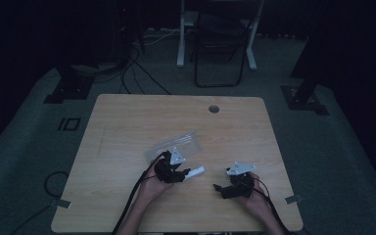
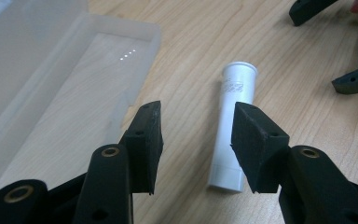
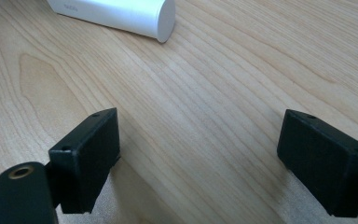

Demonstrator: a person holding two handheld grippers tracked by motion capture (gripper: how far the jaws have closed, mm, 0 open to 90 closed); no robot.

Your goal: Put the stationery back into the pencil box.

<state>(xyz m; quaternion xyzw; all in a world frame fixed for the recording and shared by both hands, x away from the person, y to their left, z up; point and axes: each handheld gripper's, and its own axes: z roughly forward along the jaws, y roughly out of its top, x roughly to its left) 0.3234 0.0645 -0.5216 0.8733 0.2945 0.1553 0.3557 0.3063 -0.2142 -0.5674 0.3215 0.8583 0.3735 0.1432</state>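
Note:
A white plastic tube [image 2: 233, 121] lies flat on the wooden table [image 2: 289, 60], its capped end pointing away from me. My left gripper [image 2: 198, 140] hovers just above its near end, open, the tube showing by the inner side of the right-hand finger [image 2: 256, 144] with nothing pressed on it. In the high view the tube [image 1: 197, 171] sticks out to the right of the left gripper [image 1: 183, 174]. My right gripper [image 3: 205, 158] is open wide over bare wood, the tube's [image 3: 121, 14] end beyond its jaws. It rests low at the front right [image 1: 220, 188].
A clear plastic box [image 2: 74, 70] lies just left of the tube, seen behind the left gripper in the high view [image 1: 174, 146]. The right gripper's two fingers [image 2: 354, 80] show at the upper right of the left gripper view. The table has a round cable hole [image 1: 214, 108] at its far edge.

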